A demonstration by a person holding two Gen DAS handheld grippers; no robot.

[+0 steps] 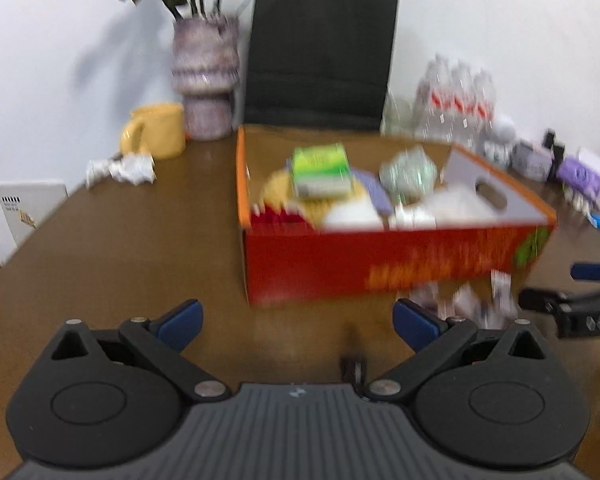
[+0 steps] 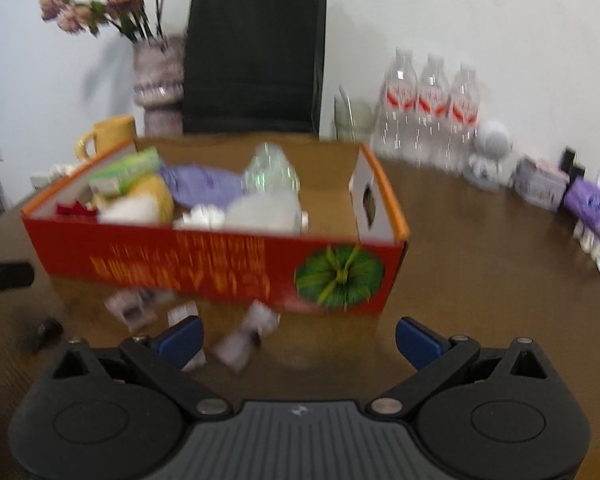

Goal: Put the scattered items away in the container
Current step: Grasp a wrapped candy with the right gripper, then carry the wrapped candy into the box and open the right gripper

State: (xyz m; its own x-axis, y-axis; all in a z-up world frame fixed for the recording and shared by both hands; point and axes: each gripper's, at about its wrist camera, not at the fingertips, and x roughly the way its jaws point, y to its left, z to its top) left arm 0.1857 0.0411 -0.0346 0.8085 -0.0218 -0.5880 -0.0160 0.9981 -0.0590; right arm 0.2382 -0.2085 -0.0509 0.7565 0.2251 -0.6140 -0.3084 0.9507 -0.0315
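Both grippers were wide apart, nothing held: left gripper (image 1: 296,322), right gripper (image 2: 298,338). Red box (image 2: 220,268) sat mid-table (image 2: 480,280), part-filled. Small wrappers (image 2: 244,336) lay loose on table just beside box's front wall, blurred.

One red cardboard box (image 2: 204,264), three clear water bottles (image 2: 432,108), one yellow mug (image 1: 156,130), one flower vase (image 1: 206,76) and one black paper bag (image 1: 320,52) occupy the tabletop's (image 1: 120,240) far edge; small packets too blurred to count.
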